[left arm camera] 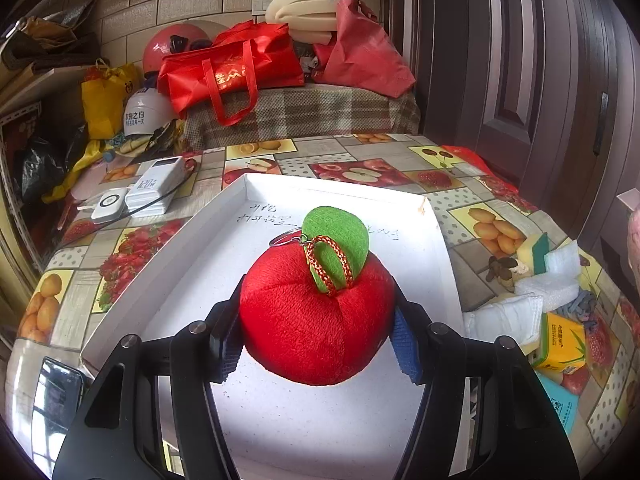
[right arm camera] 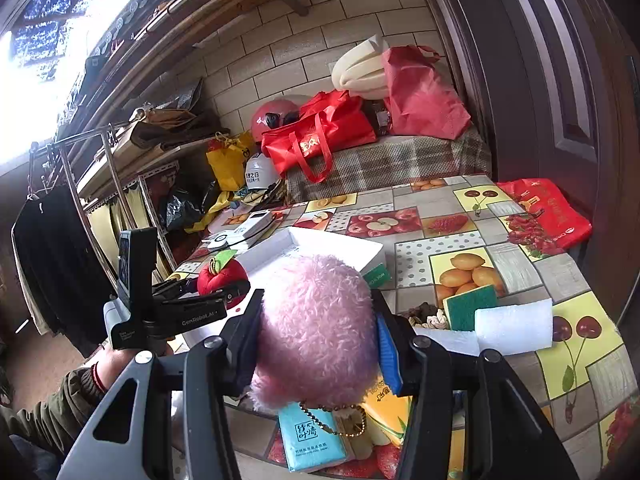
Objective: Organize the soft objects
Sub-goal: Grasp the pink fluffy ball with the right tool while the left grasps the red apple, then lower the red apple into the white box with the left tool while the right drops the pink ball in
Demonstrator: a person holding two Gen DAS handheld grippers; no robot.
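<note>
While both toys are clamped mid-body so nothing slips | apple (left arm camera: 316,316) pinched by left gripper (left arm camera: 318,334) over white tray (left arm camera: 436,240), likely its drop spot | pink plush (right arm camera: 316,328) squeezed in right gripper (right arm camera: 316,344) above counter (right arm camera: 516,248), probably waiting its turn

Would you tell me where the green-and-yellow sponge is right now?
The sponge sits on the tablecloth right of the white tray, beside the white foam block and a knotted rope toy.

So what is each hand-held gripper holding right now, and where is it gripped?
Left hand-held gripper: red plush apple, pinched across its sides. Right hand-held gripper: pink fluffy ball, also squeezed across its sides.
</note>
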